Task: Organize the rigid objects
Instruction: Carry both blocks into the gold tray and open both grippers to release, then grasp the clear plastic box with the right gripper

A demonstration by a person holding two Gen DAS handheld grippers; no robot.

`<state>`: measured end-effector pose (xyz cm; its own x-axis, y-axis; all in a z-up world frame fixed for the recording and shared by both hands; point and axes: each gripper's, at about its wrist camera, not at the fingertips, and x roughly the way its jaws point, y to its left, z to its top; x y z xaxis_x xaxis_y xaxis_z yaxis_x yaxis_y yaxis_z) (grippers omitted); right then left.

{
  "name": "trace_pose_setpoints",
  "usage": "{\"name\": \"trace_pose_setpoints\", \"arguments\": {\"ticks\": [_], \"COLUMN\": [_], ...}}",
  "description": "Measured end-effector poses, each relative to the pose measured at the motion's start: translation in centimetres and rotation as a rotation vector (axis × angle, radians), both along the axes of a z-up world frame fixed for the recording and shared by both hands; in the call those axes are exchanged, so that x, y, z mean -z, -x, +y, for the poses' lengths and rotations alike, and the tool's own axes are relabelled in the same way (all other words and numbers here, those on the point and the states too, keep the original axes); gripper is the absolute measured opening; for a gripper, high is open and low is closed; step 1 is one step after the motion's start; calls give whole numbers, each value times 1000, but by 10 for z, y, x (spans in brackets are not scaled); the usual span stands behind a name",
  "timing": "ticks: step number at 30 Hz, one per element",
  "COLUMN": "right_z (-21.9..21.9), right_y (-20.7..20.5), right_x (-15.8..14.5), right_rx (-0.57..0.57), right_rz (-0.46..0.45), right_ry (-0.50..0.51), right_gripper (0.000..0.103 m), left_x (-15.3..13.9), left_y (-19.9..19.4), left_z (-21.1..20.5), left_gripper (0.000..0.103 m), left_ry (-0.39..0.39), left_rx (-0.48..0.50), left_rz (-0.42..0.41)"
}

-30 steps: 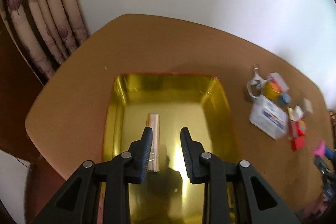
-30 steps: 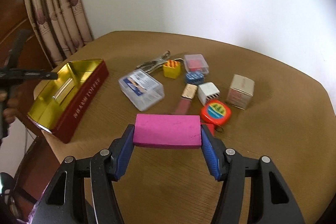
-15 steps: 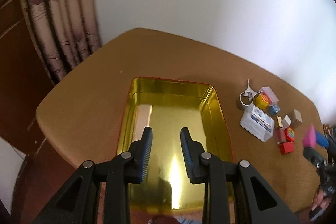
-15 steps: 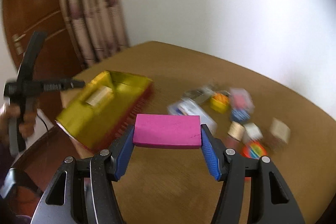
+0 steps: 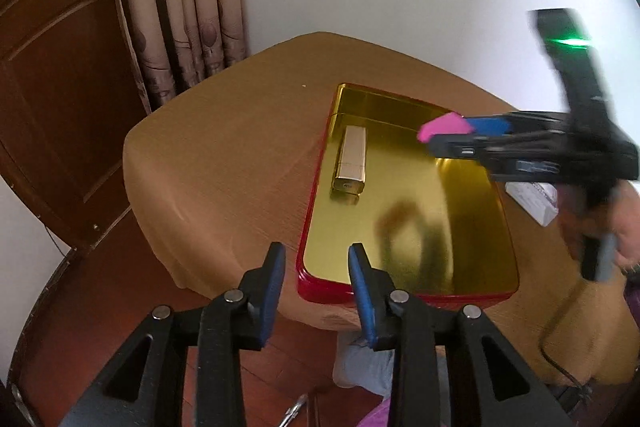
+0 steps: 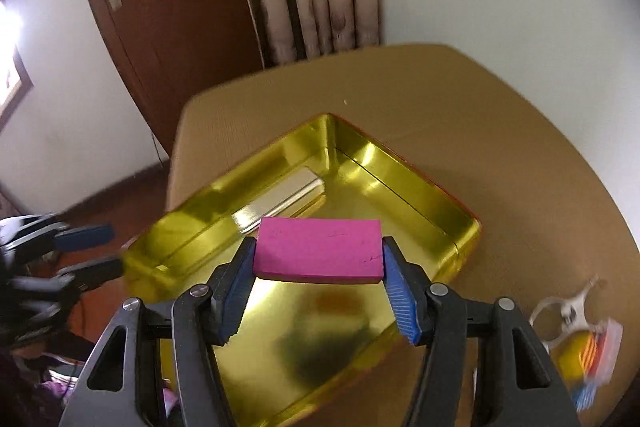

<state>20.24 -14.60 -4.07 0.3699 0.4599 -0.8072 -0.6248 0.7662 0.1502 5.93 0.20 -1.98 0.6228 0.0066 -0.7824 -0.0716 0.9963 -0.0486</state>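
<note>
A gold tin tray [image 5: 472, 259] with red outer walls sits on the brown table; it also shows in the right wrist view [image 6: 400, 175]. A gold rectangular case [image 5: 352, 159] lies inside it near the left wall, also seen from the right wrist [image 6: 288, 195]. My right gripper [image 6: 318, 291] is shut on a pink block [image 6: 318, 253] and holds it above the tray; it shows in the left wrist view [image 5: 460, 131] with the block [image 5: 440, 125]. My left gripper [image 5: 316, 283] is open and empty, off the table's near edge, left of the tray's front corner.
A clear plastic box [image 5: 534, 197] lies right of the tray. White pliers [image 6: 568, 311] and a yellow box [image 6: 576, 359] with small items lie at the right. A curtain [image 5: 180, 7] and a wooden door [image 6: 168, 7] stand behind the table.
My right gripper has carried the pink block left from the pile to above the tray. My left gripper has pulled back from over the tray to beyond the table's edge.
</note>
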Motion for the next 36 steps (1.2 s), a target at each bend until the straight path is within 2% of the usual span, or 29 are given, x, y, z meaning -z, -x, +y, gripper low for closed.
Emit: {"name": "trace_pose_setpoints", "arguments": {"ticks": [4, 7, 10, 16, 18, 20, 23, 25, 26, 28, 33, 36], "right_z": [14, 25, 30, 15, 10, 5, -22, -49, -68, -103, -216, -265], "right_y": [-21, -26, -31, -26, -15, -5, 35, 74, 96, 126, 193, 219], "right_x": [17, 25, 30, 21, 13, 2, -17, -22, -22, -16, 8, 22], "right_rx": [-41, -83, -92, -30, -2, 39, 133, 208, 259, 361, 599, 661], "right_rz": [41, 43, 42, 32, -2, -46, -142, -225, -263, -290, -188, -100], "right_ry": [50, 108, 124, 19, -24, -55, -121, -91, -63, -8, 66, 90], "right_gripper": [57, 57, 57, 60, 64, 64, 65, 67, 72, 80, 82, 82], "left_x": [5, 9, 10, 13, 13, 12, 9, 6, 4, 0, -8, -9], "left_y": [-1, -5, -3, -2, -1, 0, 2, 5, 6, 10, 18, 23], "left_z": [1, 2, 0, -6, -9, -11, -13, -15, -17, -24, -46, -71], "left_gripper": [37, 37, 37, 37, 37, 37, 37, 37, 37, 37, 37, 37], "left_ry": [6, 11, 9, -8, -14, -29, -35, -44, -49, -49, -27, -48], "left_rx": [13, 25, 35, 52, 53, 53, 64, 75, 83, 109, 181, 238], "left_rz": [2, 14, 14, 26, 28, 22, 3, -15, -25, -40, -44, -45]}}
